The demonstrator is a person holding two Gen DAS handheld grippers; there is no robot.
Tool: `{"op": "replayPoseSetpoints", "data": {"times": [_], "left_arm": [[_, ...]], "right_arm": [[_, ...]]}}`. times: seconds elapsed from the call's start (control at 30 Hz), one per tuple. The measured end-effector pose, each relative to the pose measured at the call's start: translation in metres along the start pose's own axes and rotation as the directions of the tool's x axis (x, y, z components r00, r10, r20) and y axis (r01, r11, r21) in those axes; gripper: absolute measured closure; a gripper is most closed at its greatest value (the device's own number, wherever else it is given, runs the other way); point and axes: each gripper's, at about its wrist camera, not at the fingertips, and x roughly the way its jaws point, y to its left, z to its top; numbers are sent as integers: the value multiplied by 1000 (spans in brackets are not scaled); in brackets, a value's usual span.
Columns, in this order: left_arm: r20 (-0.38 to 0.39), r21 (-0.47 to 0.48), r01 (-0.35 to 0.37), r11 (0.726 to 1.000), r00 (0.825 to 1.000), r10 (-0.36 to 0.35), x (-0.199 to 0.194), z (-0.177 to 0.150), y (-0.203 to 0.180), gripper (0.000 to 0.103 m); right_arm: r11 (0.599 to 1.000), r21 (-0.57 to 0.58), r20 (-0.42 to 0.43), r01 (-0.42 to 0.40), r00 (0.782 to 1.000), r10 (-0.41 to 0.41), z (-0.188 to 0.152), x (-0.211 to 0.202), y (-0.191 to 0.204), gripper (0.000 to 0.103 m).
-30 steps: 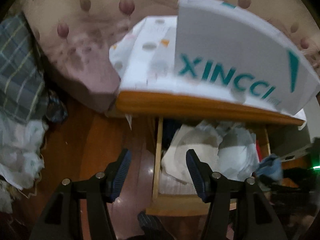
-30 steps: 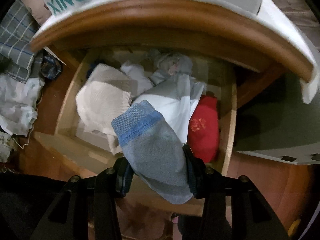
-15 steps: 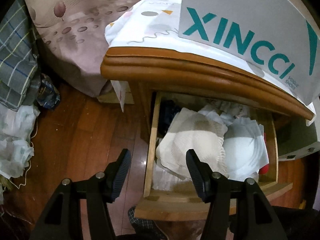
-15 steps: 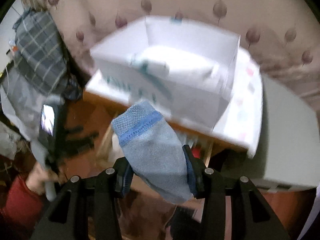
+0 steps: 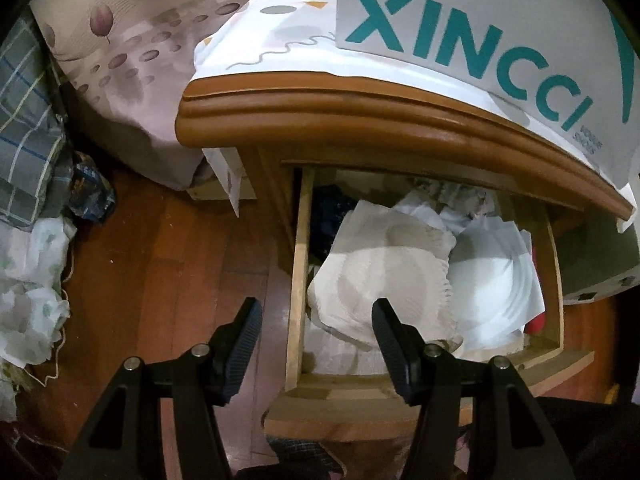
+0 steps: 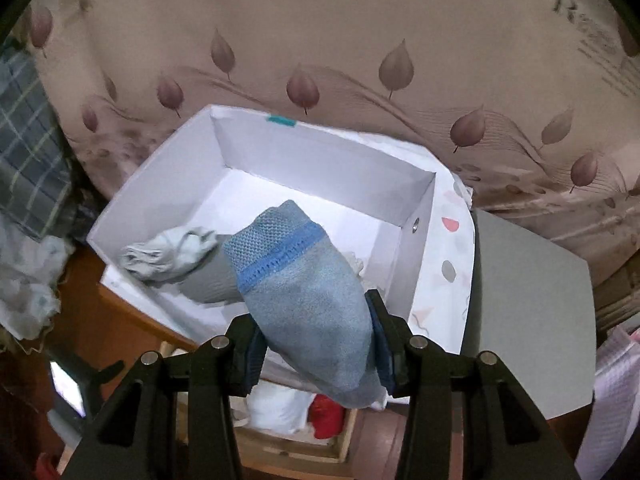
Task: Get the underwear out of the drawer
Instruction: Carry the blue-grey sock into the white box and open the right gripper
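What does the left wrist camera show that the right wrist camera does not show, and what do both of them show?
Only the left wrist view shows the open left gripper holding nothing and the cream cloth in the drawer.

Only the right wrist view shows the right gripper shut on blue underwear, and the box's inside with a grey garment.

Both show the white box, the wooden nightstand and the drawer.

The drawer (image 5: 298,280) stands pulled out and open from above, but the nightstand's wooden top (image 5: 400,120) overhangs its rear part. Folded clothes (image 5: 384,280) fill nearly all of the inside. Bare wooden floor (image 5: 180,272) lies free left of the drawer. On the top, the white box (image 6: 416,264) is open upward, with 1 crumpled grey cloth (image 6: 168,256) in its left corner; the mattress (image 6: 360,40) rises close behind.
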Motion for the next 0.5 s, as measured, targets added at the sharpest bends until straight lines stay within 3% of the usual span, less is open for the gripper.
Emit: {"op": "replayPoseSetpoints", "data": {"times": [0.27,0.5], "left_arm": [[-28,4,4,1000,1000,-4,8,2,-3,44],[-66,-9,20,1000,998,-20,17,2,-4,44]], "right_arm": [[999,41,-82,13,997,-9,14,56,-5,60],[999,48,-124,21,992,-15,12,88,-6,53]]}}
